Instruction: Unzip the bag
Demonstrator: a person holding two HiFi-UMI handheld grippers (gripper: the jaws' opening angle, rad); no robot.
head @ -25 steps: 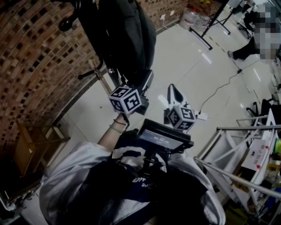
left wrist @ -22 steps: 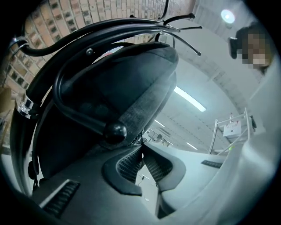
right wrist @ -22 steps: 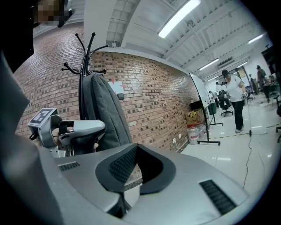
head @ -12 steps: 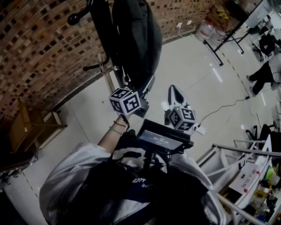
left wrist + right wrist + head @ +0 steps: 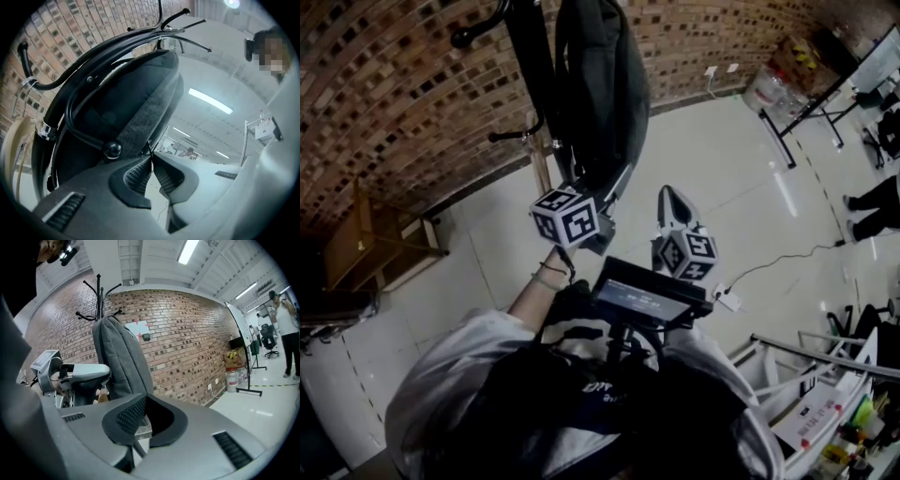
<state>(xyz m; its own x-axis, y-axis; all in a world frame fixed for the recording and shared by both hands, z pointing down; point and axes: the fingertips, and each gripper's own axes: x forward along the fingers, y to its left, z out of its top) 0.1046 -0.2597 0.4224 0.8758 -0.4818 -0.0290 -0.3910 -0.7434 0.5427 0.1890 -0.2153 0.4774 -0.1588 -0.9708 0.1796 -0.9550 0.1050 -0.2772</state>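
Note:
A dark grey bag (image 5: 600, 84) hangs from a black coat rack (image 5: 530, 56) against the brick wall. My left gripper (image 5: 614, 192) reaches up to the bag's lower edge. In the left gripper view the bag (image 5: 122, 98) fills the frame, and the left gripper (image 5: 151, 154) has its tips together on a thin dark tab there, which looks like the zipper pull. Its jaws are opening slightly. My right gripper (image 5: 668, 199) hangs just right of the bag with its jaws shut and nothing between them. In the right gripper view its tips (image 5: 143, 397) point at the bag (image 5: 122, 357).
A wooden stand (image 5: 375, 244) is by the wall at left. A power strip (image 5: 729, 300) with its cable lies on the floor at right. A metal shelf rack (image 5: 825, 375) stands at lower right. Water bottles (image 5: 769, 89) and a person's legs (image 5: 872, 202) are farther off.
The head view has swung, so the bag and rack now sit further right in frame. Both grippers keep their places by the bag's lower edge.

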